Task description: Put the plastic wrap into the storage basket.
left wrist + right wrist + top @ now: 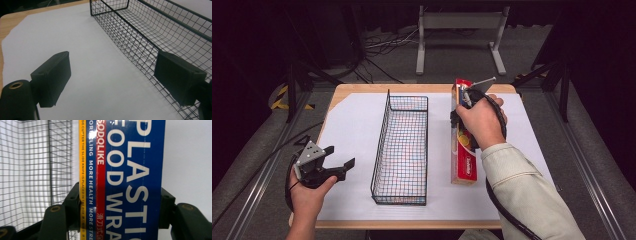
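From the high view the right gripper (463, 106) is mostly buried under the person's right hand (480, 120), so its jaws are hard to make out there; the right gripper view settles it, with the two black jaws pressed against either long side of the plastic wrap box (122, 180), clamped on it. The box's near end is cut off at the bottom of that view, and its far end runs off the top. In the high view the box (463, 167) lies lengthwise on the white sheet (352, 125), running from about 12 o'clock toward 6, just beside the wire basket (402, 145) on its 3 o'clock side and apart from it.

The left gripper (336, 162) hovers at the basket's 9 o'clock, held in the left hand (307, 192), jaws spread wide with nothing between them (in the left gripper view only paper shows in the gap, and the basket wall (140, 45) stands just past one jaw).

The sheet covers most of a wooden table (362, 89). Beyond it, at 12 o'clock, stands a grey metal stand (459, 35) on a dim grey floor with loose cables (382, 47), and the rest of the room is dark
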Demonstrator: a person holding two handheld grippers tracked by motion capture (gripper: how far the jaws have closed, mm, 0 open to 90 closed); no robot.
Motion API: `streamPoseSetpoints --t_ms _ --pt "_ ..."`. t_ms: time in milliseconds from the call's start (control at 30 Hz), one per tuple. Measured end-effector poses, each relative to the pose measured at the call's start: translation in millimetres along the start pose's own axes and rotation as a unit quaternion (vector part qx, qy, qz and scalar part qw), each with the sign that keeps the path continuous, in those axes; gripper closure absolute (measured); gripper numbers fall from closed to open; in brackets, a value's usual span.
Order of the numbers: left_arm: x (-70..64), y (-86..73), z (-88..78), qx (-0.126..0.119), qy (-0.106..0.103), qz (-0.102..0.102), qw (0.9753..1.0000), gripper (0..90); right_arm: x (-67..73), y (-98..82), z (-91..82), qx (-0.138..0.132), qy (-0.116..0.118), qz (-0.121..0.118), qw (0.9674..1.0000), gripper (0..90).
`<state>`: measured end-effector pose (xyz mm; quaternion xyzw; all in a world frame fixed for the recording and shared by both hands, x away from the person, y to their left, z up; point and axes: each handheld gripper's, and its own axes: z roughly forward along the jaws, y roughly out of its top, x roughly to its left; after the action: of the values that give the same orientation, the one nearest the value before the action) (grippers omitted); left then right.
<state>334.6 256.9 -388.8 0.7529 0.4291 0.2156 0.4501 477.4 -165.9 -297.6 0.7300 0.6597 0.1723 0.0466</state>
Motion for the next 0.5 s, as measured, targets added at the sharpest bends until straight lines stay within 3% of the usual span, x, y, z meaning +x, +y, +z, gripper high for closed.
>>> streamPoseSetpoints --t_ms 500 --pt "1.5 -1.2 -2.6 -0.003 -0.002 0.0 1.0 14.4 47.9 -2.6 2.7 -0.001 0.025 -0.022 0.9994 40.7"
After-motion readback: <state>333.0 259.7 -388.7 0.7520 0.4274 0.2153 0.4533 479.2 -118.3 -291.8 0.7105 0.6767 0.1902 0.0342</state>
